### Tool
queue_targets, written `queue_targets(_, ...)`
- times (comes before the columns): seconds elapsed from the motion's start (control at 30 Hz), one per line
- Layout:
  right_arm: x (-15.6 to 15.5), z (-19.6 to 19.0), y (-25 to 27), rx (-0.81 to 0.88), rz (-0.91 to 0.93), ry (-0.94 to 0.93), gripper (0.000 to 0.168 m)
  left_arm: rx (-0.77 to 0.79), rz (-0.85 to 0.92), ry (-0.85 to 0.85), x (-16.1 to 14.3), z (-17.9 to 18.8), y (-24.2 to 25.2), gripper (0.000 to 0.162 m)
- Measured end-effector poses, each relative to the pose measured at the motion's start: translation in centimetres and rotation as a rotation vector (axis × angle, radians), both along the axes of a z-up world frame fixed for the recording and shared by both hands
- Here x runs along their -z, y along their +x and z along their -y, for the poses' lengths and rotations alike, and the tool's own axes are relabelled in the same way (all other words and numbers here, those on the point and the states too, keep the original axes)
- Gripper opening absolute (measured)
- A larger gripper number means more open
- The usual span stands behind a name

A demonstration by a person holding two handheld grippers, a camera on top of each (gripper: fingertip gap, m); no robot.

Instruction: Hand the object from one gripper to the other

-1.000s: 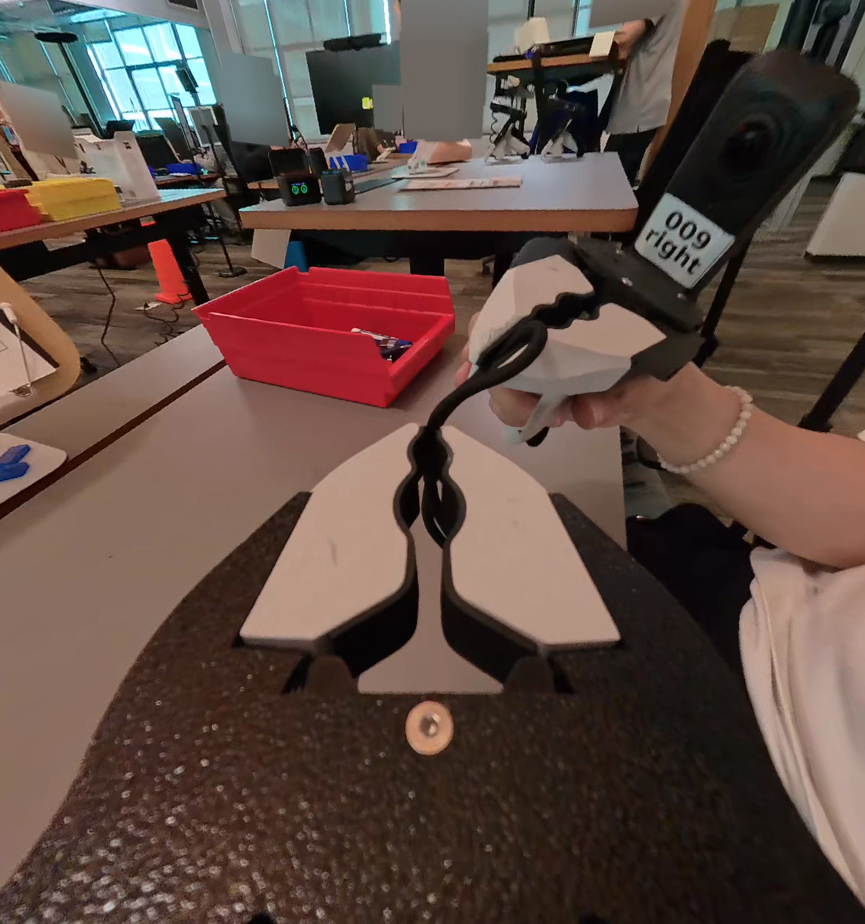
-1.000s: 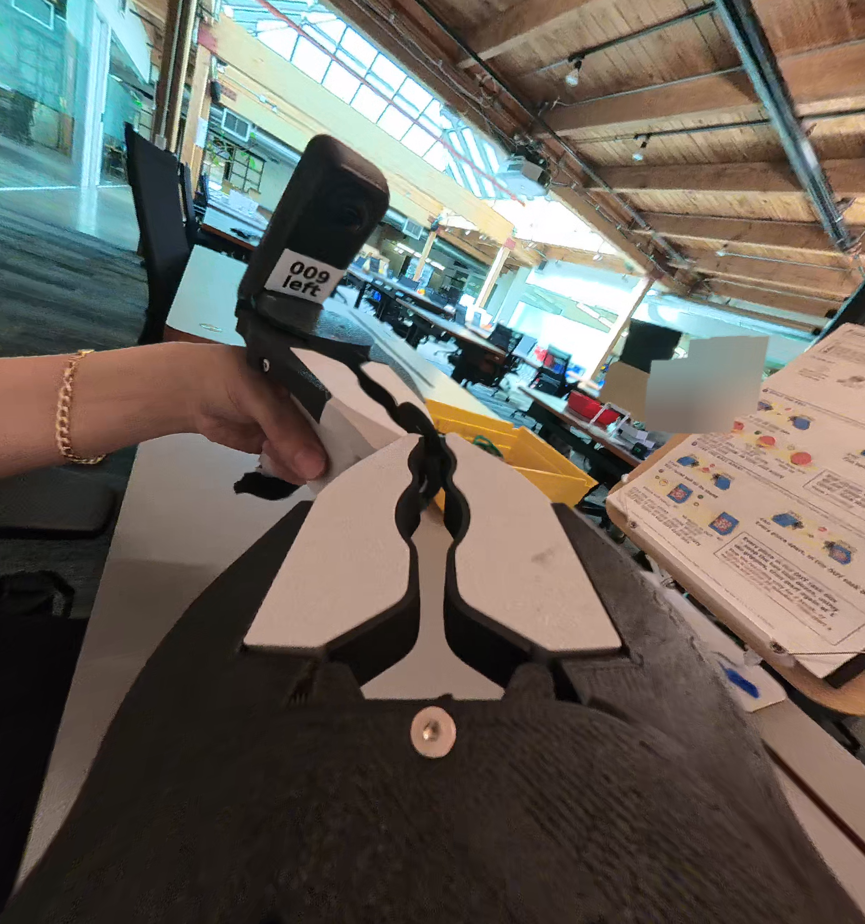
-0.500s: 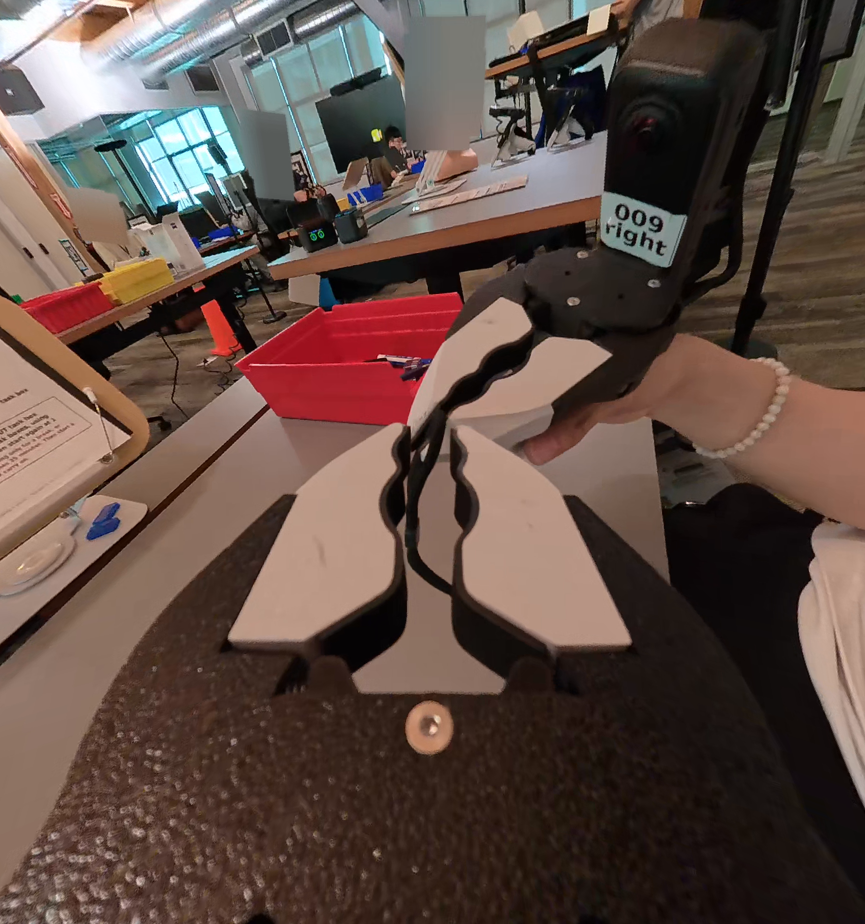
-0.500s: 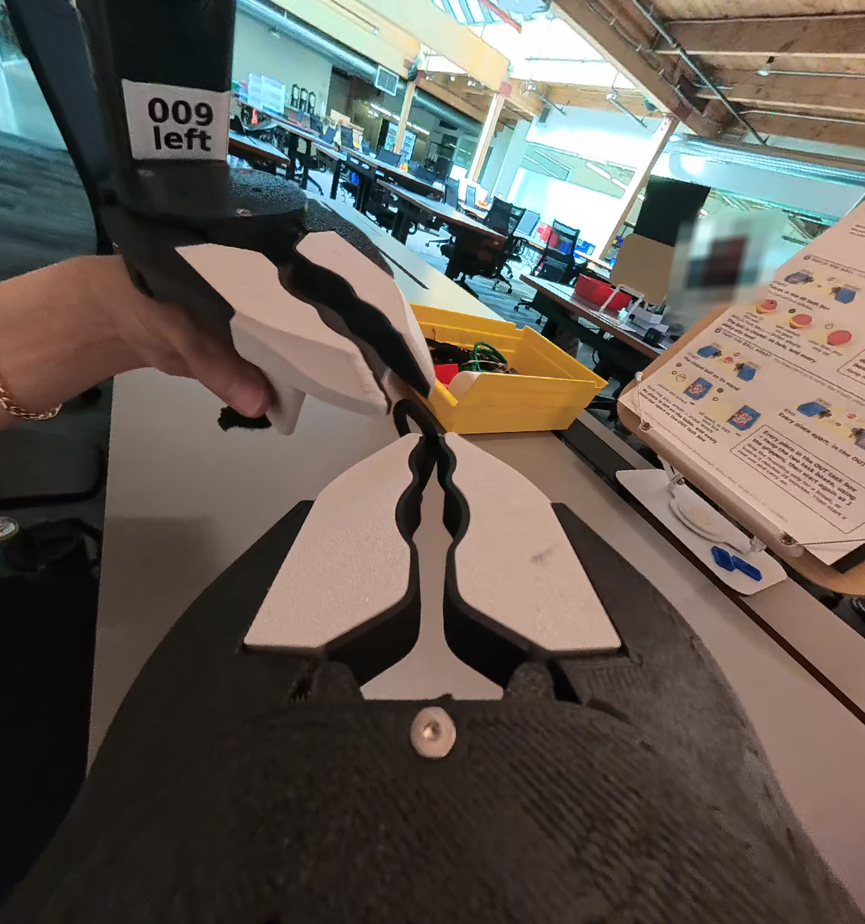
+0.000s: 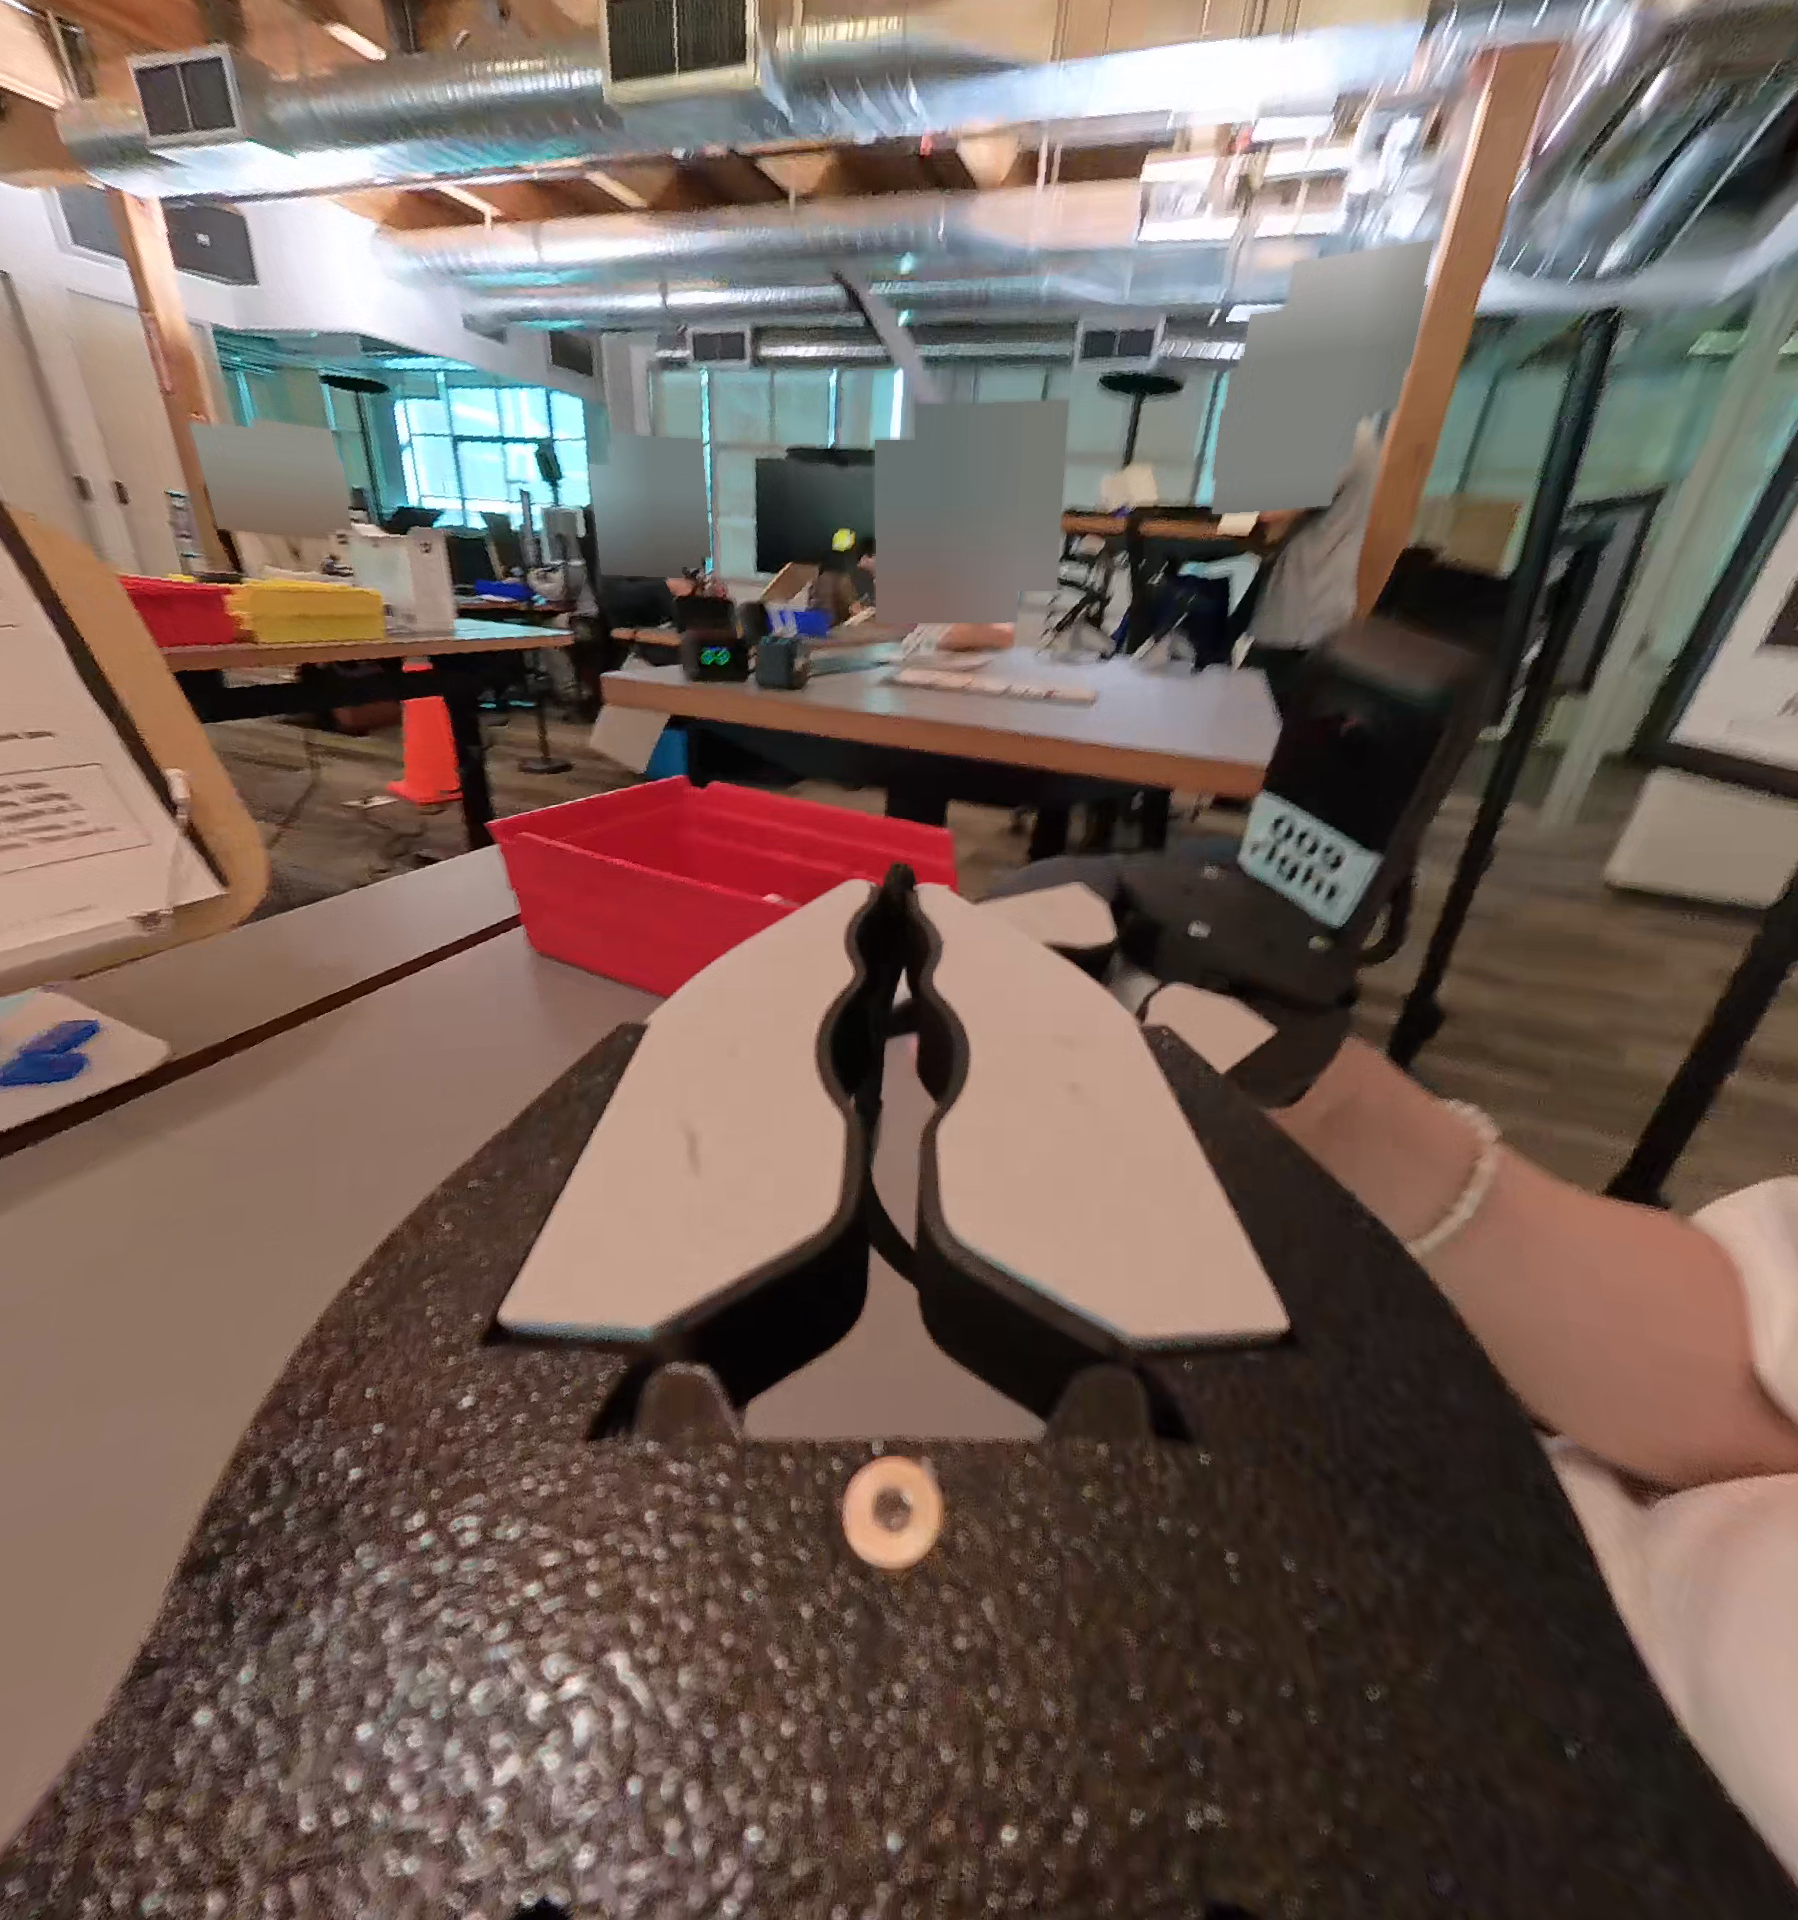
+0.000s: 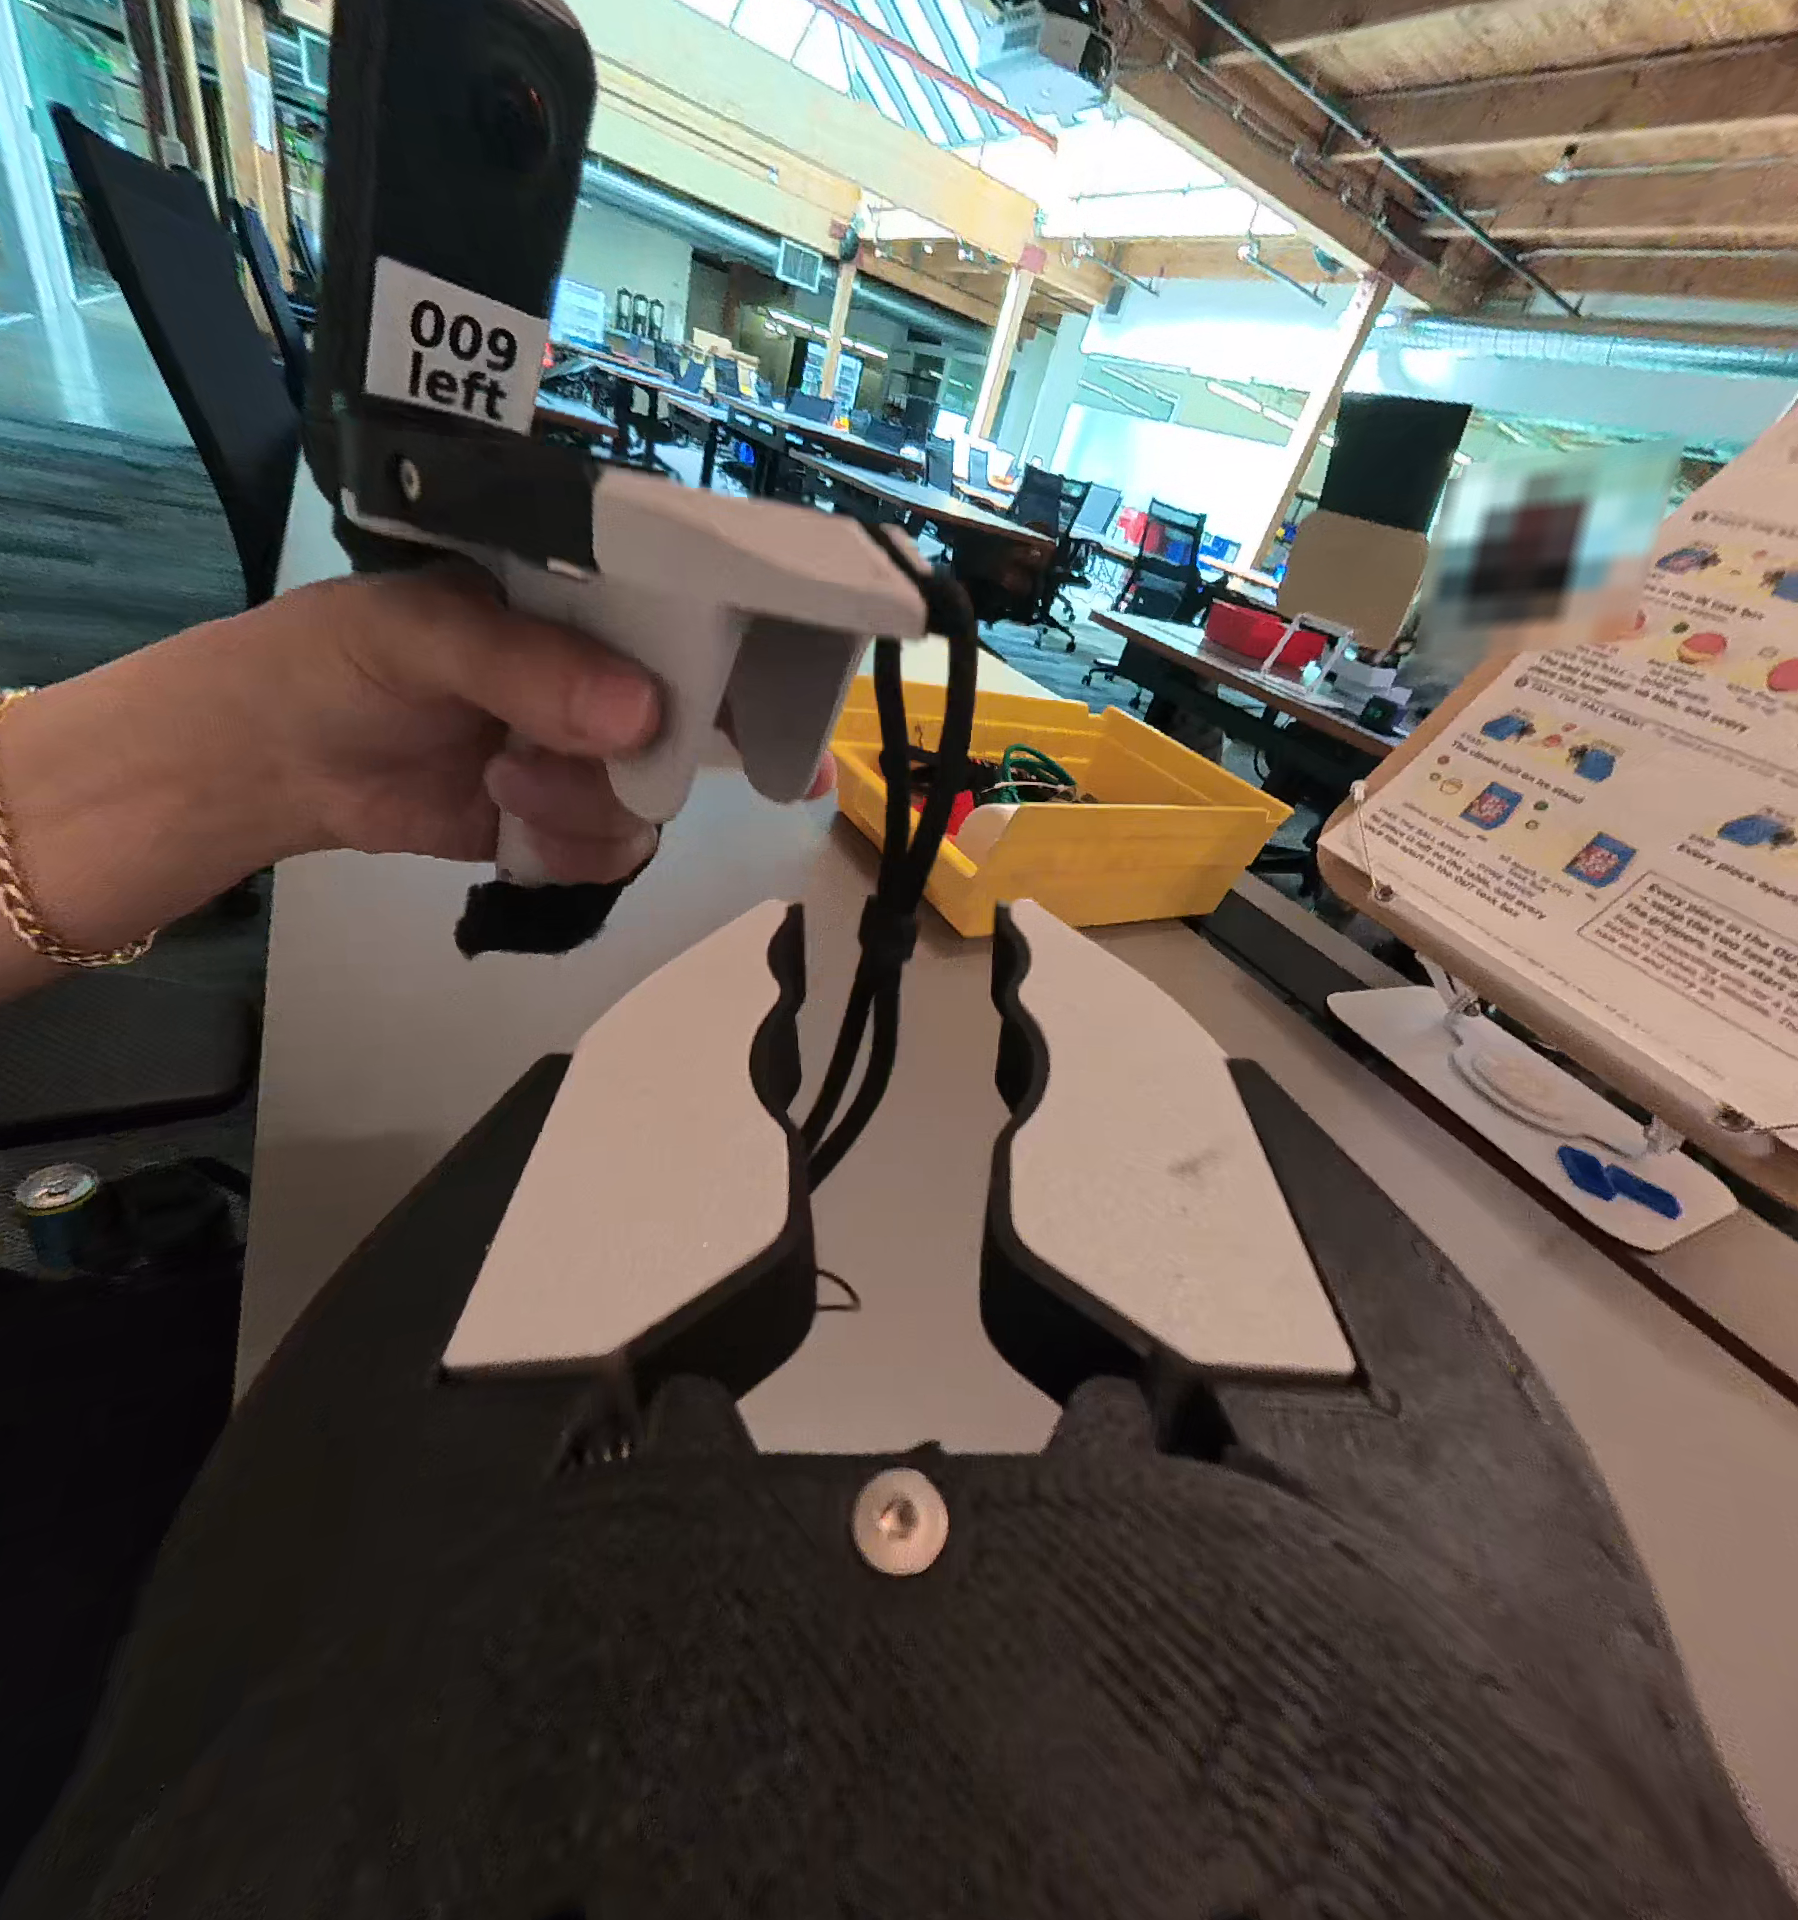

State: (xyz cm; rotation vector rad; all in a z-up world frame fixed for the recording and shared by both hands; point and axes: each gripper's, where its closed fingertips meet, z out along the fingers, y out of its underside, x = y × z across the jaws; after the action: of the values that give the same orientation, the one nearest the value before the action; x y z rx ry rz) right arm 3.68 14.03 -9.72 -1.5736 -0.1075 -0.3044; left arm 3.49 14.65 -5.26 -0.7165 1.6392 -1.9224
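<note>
The object is a black looped cord (image 6: 895, 831). My left gripper (image 5: 900, 896) is shut on its upper end; a bit of cord (image 5: 893, 891) sticks out at the fingertips. In the right wrist view the left gripper (image 6: 910, 597) is held up and level, and the cord hangs straight down from its tip. My right gripper (image 6: 897, 920) is open below it. The cord dangles in the gap between its white fingers (image 6: 656, 1143), close to the left one, not pinched. In the left wrist view the right gripper (image 5: 1129, 971) shows partly behind the left fingers.
A red bin (image 5: 708, 883) stands on the grey table (image 5: 251, 1143) ahead of the left gripper. A yellow bin (image 6: 1082, 821) with small parts lies beyond the right gripper. An instruction board (image 6: 1653, 831) on a white stand leans at the table's side. A person's hands hold both grippers. Left tips to right tips: about 5 cm.
My right gripper has opened and let go of the cord. My left gripper stays shut on it and has lifted and levelled, so the cord now hangs free from it.
</note>
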Motion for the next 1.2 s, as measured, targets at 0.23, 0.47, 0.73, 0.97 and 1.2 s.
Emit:
queue_targets(0.23, 1.1, -1.3, -0.1, 0.002, -0.006, -0.029, 0.024, 0.133, -0.023, -0.154, -1.0, 0.0, -0.9, 0.002)
queue_targets(0.47, 1.5, -1.4, -0.6, -0.022, 0.015, -0.066, 0.008, 0.095, -0.027, -0.104, -0.5, -0.2, -0.6, 0.002)
queue_targets(0.73, 0.3, -1.2, -0.7, -0.025, -0.063, -0.03, 0.007, 0.116, -0.12, 0.012, 2.4, -0.2, -0.1, 0.035)
queue_targets(0.97, 1.1, -1.3, -1.2, -0.07, -0.099, -0.064, 0.006, 0.203, -0.13, 0.055, 3.4, 1.7, -0.7, 0.004)
queue_targets(1.2, 0.5, -0.5, -0.7, -0.066, -0.076, -0.034, 0.028, 0.142, -0.096, 0.142, 3.7, 1.5, -0.2, 0.003)
